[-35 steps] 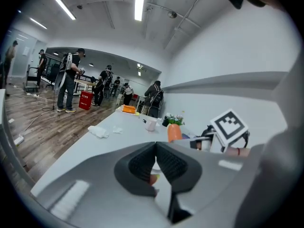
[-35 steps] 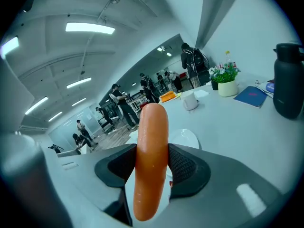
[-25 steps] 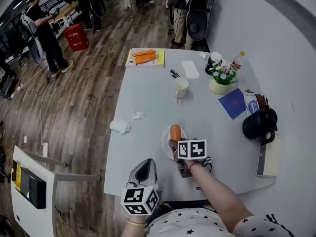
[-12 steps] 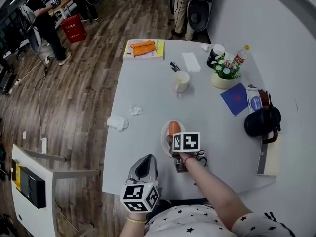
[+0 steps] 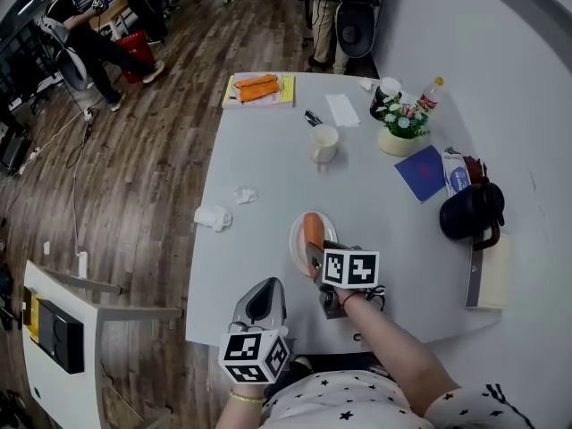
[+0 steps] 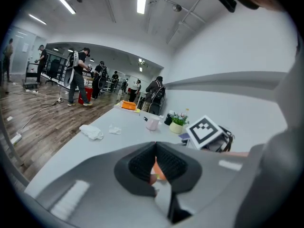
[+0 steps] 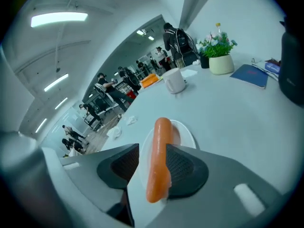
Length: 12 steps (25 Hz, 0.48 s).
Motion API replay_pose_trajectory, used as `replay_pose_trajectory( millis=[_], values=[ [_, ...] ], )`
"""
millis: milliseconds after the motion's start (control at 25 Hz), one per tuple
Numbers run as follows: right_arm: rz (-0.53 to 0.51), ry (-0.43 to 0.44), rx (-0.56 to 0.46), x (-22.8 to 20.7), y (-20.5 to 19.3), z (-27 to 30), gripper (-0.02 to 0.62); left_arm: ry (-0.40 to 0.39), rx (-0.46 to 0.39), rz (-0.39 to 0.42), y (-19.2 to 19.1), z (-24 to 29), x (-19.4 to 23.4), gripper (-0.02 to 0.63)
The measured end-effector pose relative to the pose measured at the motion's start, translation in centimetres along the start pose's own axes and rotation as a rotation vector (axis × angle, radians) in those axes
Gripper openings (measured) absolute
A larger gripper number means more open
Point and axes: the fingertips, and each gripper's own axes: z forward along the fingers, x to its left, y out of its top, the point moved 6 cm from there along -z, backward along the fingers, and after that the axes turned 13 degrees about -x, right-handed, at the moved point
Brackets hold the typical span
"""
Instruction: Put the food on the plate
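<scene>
An orange sausage [image 5: 312, 231] lies lengthways on a small white plate [image 5: 295, 241] near the table's front edge. My right gripper [image 5: 312, 261] is at the plate's near side. In the right gripper view the sausage [image 7: 158, 156] runs between the jaws, which are closing. It rests against the right-hand pad [image 7: 183, 171], with a gap to the other pad, and its far end lies over the plate [image 7: 188, 133]. My left gripper [image 5: 260, 306] hangs at the table's front edge, left of the plate, shut with nothing in it [image 6: 155, 148].
Farther back stand a white mug [image 5: 323, 142], a flower pot [image 5: 399, 134], a blue booklet [image 5: 422, 173] and a black jug [image 5: 469, 211]. Crumpled tissues [image 5: 213, 216] lie at the left edge. A yellow tray with orange items [image 5: 260, 88] sits at the far corner. People stand beyond.
The right gripper went forward over the plate, then drew back a little toward me. The sausage stays on the plate. The left gripper has not moved.
</scene>
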Motion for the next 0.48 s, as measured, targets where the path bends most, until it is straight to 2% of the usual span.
replay_pose_trajectory(
  millis=[240, 320, 400, 480],
  values=[
    [-0.043, 0.206, -0.211, 3.9, 0.1, -7.9, 0.001, -0.014, -0.013, 0.016, -0.6, -2.7, -1.1, 0.008],
    [-0.115, 0.239, -0.283, 5.3, -0.3, -10.7, 0.0, -0.024, -0.018, 0.025, -0.8, -3.7, -1.6, 0.008],
    [-0.214, 0.237, -0.342, 6.5, -1.0, -13.2, -0.002, -0.039, -0.025, 0.037, -1.0, -4.8, -2.3, 0.008],
    [-0.266, 0.234, -0.379, 7.4, -2.1, -15.3, -0.002, -0.052, -0.032, 0.054, -1.2, -6.2, -2.9, 0.008]
  ],
)
